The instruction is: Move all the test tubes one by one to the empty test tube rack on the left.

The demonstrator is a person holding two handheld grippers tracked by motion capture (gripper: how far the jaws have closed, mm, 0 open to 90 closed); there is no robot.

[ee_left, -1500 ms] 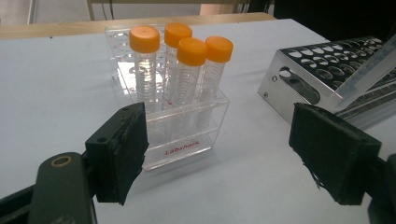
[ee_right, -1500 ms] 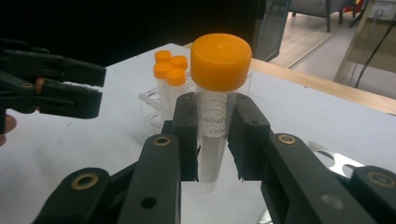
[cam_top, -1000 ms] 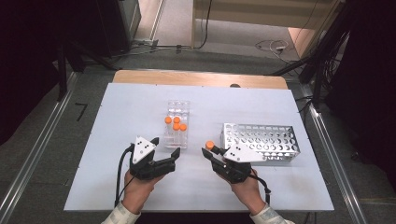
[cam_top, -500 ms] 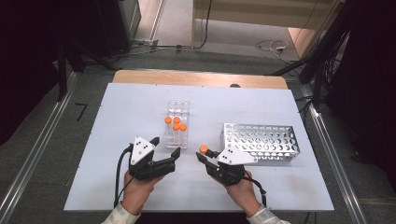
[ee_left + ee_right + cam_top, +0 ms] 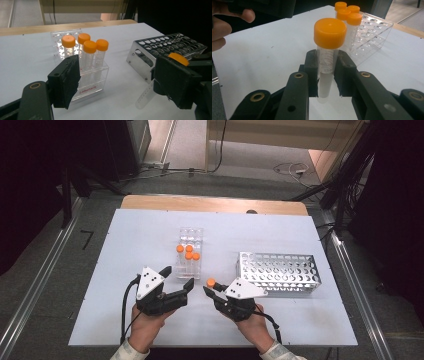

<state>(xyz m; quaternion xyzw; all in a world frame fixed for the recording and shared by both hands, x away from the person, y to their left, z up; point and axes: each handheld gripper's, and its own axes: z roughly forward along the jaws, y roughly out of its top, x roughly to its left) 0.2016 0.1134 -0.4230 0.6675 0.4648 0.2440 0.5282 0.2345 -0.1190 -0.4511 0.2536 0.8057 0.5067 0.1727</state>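
The right gripper is clamped on an orange-capped tube, held just above the table between the clear rack and the metal rack. The left gripper hangs released beside the clear rack. Likely next: carrying the tube right and lowering it upright into a metal rack hole.

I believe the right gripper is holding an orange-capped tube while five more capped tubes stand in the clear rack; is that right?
Not quite: four capped tubes stand in the clear rack, not five, as the left gripper view shows. The rest holds: the right gripper has its jaws shut on an orange-capped tube.
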